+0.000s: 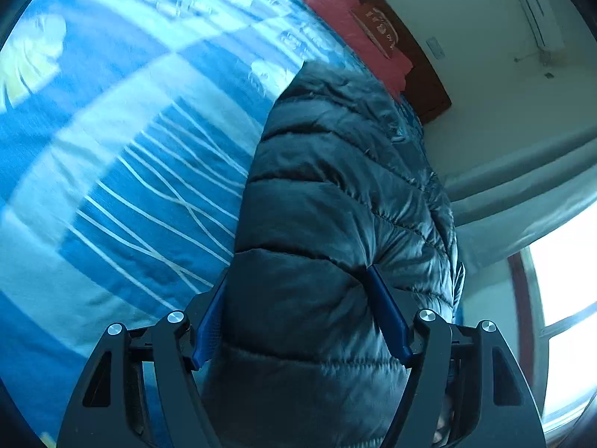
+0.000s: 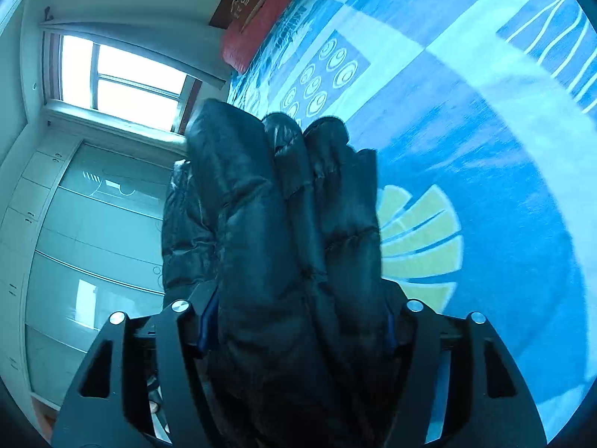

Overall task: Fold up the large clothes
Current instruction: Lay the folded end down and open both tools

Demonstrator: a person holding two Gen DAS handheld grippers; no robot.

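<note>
Filling frame centre over the blue patterned bedsheet (image 1: 112, 186): dark quilted puffer jacket (image 1: 328, 205). Left gripper (image 1: 298, 298) and right gripper (image 2: 298, 321) straddling it widely, seemingly gripping bunched folds.

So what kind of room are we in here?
Most likely a bedroom: a bed with a blue patterned sheet, a red pillow against a dark wooden headboard, and pale wardrobe doors beside the window.
</note>
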